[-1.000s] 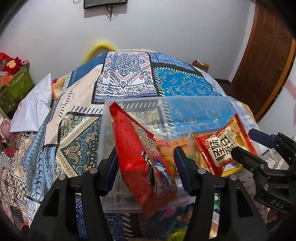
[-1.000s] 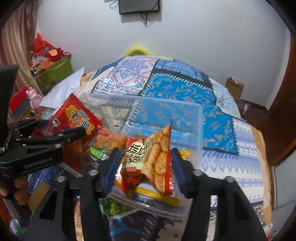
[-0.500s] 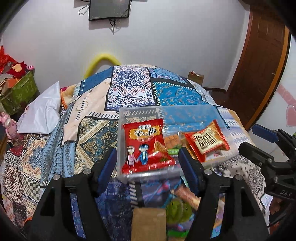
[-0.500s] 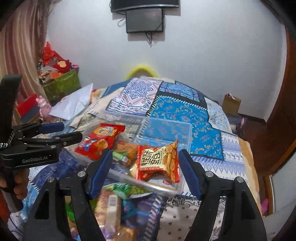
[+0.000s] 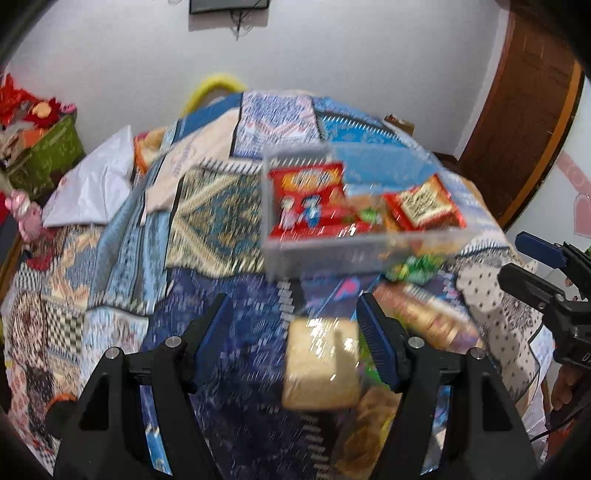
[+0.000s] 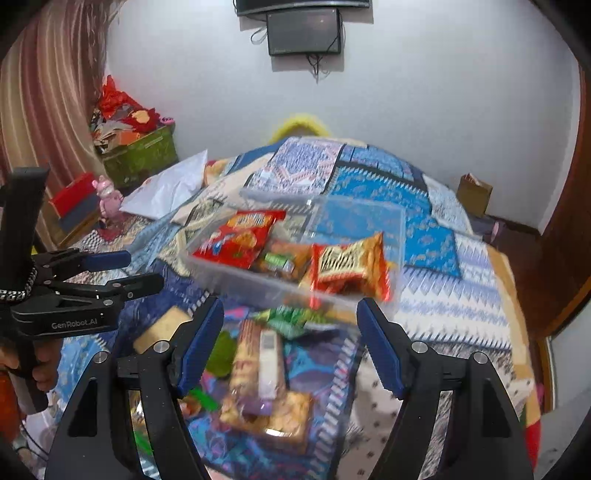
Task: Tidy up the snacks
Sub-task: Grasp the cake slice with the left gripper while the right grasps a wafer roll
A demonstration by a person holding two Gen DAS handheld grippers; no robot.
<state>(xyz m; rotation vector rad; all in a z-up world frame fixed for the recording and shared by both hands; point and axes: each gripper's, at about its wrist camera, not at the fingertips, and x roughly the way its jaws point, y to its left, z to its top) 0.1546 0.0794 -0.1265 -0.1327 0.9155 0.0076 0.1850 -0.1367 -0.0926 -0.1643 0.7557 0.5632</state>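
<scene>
Patchwork bedding in blue, cream and gold (image 5: pixel 207 206) covers the bed on which the snacks are being sorted, below a white wall and a dark wall-mounted screen (image 6: pixel 304 31). Both tools are seen empty: the left gripper (image 5: pixel 295 328) is held with its blue-padded jaws spread wide above a tan, clear-wrapped block of crackers or bread (image 5: pixel 320 363), and the right gripper (image 6: pixel 290 332) is likewise held agape over a long brown-and-white wrapped packet (image 6: pixel 258 363). Beyond them, a clear rectangular plastic bin (image 6: pixel 258 282) rests on the quilt and already holds a large red crisp bag printed with cartoon figures (image 5: pixel 306 201), a smaller red-and-gold biscuit packet (image 6: pixel 349 264) and some orange and green packs between. A loose snack is judged to be the next pick; each is best taken across its narrow side, with the pads closed gently so the contents are not crushed. A green packet (image 6: pixel 291 319) lying against the bin's near wall, and the closeness of the two tools, may hamper the reach. Motion blur hides finer detail. A white pillow (image 5: pixel 92 184), a green box of red decorations (image 6: pixel 142 153) and a brown wooden door (image 5: pixel 517 110) lie around.
</scene>
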